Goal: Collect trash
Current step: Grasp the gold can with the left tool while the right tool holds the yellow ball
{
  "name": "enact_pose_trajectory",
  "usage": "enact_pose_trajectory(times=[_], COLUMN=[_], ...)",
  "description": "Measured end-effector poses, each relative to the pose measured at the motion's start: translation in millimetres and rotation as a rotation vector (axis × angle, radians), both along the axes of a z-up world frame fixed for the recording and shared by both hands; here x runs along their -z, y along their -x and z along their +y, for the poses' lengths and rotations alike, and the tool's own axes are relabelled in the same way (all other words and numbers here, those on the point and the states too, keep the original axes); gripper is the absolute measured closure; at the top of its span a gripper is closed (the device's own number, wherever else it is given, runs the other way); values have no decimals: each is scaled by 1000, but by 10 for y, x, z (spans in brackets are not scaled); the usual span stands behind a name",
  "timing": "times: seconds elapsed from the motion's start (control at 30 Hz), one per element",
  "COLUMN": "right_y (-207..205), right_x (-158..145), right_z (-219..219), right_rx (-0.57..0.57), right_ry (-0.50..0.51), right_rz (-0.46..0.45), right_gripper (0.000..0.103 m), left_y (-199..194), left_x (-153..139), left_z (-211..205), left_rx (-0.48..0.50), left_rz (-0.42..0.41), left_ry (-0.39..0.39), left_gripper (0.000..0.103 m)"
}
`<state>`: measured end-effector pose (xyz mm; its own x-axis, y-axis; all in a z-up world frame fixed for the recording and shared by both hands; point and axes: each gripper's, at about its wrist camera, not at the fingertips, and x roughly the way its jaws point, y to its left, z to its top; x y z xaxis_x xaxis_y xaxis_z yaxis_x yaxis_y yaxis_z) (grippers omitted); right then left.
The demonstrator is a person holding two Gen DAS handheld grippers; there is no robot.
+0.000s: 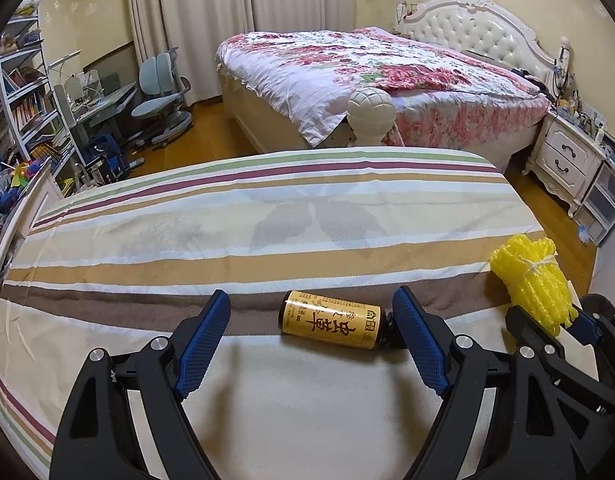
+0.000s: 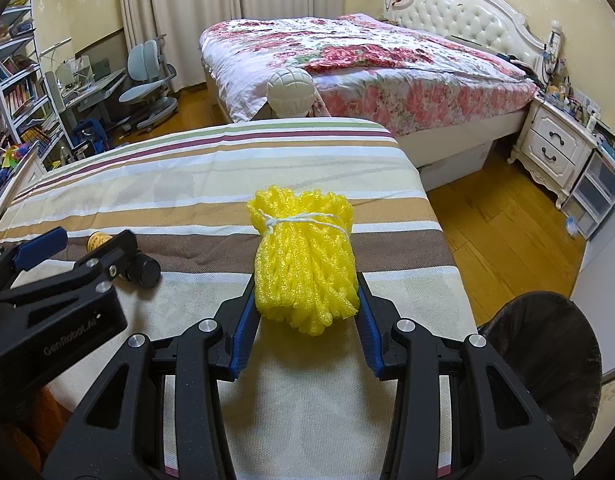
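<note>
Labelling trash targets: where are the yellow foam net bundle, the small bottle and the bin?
yellow foam net bundle [image 2: 305, 264], right wrist view, middle.
small bottle [image 1: 331, 319], left wrist view, label.
bin [image 2: 547, 364], right wrist view, dark liner.

a floral-quilted bed [image 1: 371, 76] stands on the wooden floor [image 2: 503, 236]; cream curtains [image 1: 203, 12] behind it, white nightstand [image 2: 555, 148] beside its tufted headboard [image 1: 475, 24].

yellow foam netting [image 2: 303, 264], striped cloth sheet [image 2: 187, 184].
</note>
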<state>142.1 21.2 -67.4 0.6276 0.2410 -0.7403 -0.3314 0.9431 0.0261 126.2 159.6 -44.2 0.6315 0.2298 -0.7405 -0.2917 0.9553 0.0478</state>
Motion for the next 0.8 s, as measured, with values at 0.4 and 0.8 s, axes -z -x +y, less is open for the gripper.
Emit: enact_pose_trajectory(times=[0.4, 0.8], right_y=[40, 162], right_x=[-8, -11], right_z=[-12, 62], right_rx=[-2, -27], right_ry=[-9, -5], right_rz=[3, 9], right_gripper=[60, 60], left_y=[203, 302], left_x=[145, 145], left_z=[161, 270], left_rx=[-5, -10], left_rz=[55, 67], left_ry=[62, 84], left_gripper=[22, 22])
